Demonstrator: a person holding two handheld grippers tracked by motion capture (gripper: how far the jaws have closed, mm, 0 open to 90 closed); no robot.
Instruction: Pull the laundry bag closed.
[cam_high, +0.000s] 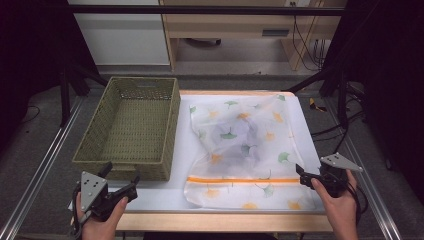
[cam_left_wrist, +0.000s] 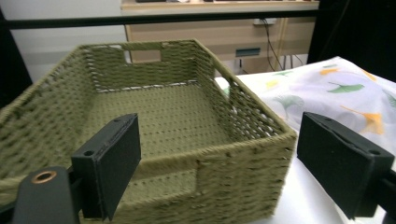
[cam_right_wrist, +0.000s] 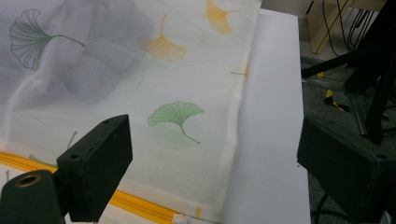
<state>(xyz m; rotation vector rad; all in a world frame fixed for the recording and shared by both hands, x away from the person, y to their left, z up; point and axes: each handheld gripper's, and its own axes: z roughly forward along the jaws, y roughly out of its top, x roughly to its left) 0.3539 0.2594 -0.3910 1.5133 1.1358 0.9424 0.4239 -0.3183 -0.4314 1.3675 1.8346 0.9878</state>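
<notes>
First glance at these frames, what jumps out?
The white mesh bag printed with green and orange ginkgo leaves, lying on the table's right half with something dark inside. Left of it stands an empty green woven basket. The left gripper and right gripper wait open at the near edge.

Even, soft light from overhead falls on the table (cam_high: 305, 150); its surroundings sink into dark, with faint shadows. The high view is slightly soft. In both gripper views the near jaws blur
</notes>
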